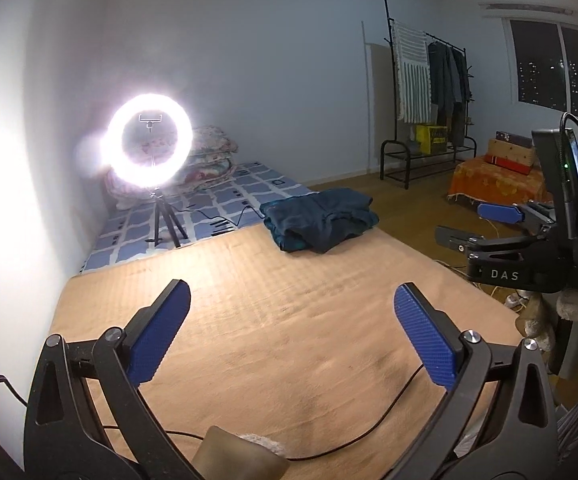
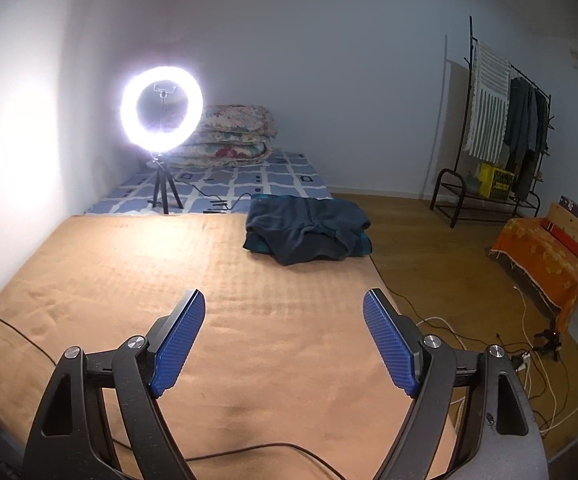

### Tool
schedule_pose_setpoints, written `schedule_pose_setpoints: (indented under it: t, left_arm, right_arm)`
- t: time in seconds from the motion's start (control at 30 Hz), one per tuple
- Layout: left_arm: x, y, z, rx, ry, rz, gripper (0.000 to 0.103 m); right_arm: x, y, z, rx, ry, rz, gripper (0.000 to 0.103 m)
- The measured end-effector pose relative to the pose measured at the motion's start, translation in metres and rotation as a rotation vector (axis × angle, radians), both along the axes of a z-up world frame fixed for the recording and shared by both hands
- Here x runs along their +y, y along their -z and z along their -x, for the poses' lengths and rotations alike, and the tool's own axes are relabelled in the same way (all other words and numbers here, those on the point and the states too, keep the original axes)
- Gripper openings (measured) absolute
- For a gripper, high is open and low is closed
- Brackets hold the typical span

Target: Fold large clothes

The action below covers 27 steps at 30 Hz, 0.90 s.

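Observation:
A pile of dark blue-green clothes [image 1: 321, 220] lies at the far right corner of a tan blanket [image 1: 273, 320]; it also shows in the right wrist view [image 2: 309, 232]. My left gripper [image 1: 291, 300] is open and empty, held above the near part of the blanket. My right gripper [image 2: 284, 308] is open and empty, also above the blanket [image 2: 129, 280], well short of the clothes. The right gripper shows from the side at the right of the left wrist view [image 1: 477, 224].
A lit ring light on a tripod [image 2: 163, 110] stands on a blue checked mattress [image 2: 249, 188] with folded quilts [image 2: 233, 136]. A clothes rack [image 2: 497, 128], an orange-covered box [image 2: 549, 256] and floor cables [image 2: 529, 352] are to the right. A black cable [image 1: 369, 424] crosses the blanket's near edge.

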<state>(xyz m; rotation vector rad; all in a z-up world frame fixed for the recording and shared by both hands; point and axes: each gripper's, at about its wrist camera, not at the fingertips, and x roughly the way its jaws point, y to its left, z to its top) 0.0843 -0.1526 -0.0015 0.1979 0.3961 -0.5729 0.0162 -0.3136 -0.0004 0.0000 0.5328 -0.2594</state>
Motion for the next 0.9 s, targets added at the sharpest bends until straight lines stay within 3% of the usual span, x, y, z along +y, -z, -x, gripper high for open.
schedule_pose_setpoints:
  t: [0.43, 0.9]
  left_arm:
    - [-0.004, 0.010, 0.004, 0.017, -0.010, -0.033, 0.103]
    - [-0.001, 0.017, 0.003, 0.018, -0.024, -0.055, 0.103]
  right_arm:
    - [-0.017, 0.005, 0.004, 0.005, 0.048, -0.059, 0.082]
    - [-0.010, 0.009, 0.005, 0.020, 0.041, -0.020, 0.082]
